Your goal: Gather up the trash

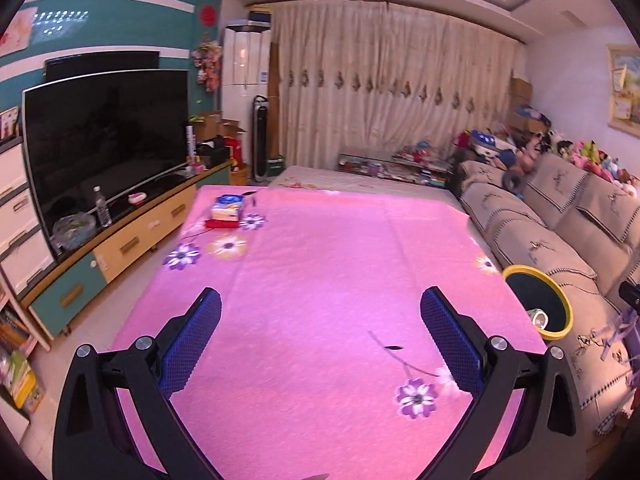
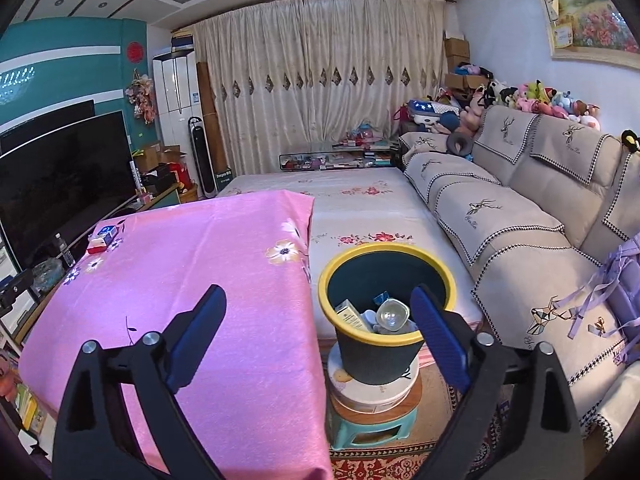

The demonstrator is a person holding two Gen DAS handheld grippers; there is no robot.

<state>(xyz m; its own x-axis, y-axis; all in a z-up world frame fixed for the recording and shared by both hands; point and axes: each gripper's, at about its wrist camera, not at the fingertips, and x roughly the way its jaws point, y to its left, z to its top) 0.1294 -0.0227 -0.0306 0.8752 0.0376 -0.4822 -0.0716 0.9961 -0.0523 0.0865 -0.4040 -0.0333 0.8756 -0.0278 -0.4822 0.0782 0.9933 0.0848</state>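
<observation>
A dark bin with a yellow rim (image 2: 440,276) stands on a round tin on a green stool beside the table; it holds a carton (image 2: 352,316), a clear plastic cup (image 2: 392,314) and other trash. The bin also shows in the left wrist view (image 1: 560,300). My right gripper (image 2: 318,308) is open and empty, above the table's edge and the bin. My left gripper (image 1: 320,308) is open and empty over the pink floral tablecloth (image 1: 320,260). A blue-and-white pack on a red box (image 1: 228,210) lies at the table's far left, also in the right wrist view (image 2: 102,238).
A TV (image 1: 104,144) on a low cabinet runs along the left. A beige sofa (image 2: 520,220) with plush toys lines the right. A bed-like floral surface (image 2: 340,196) lies beyond the table. A patterned rug (image 2: 380,464) is under the stool.
</observation>
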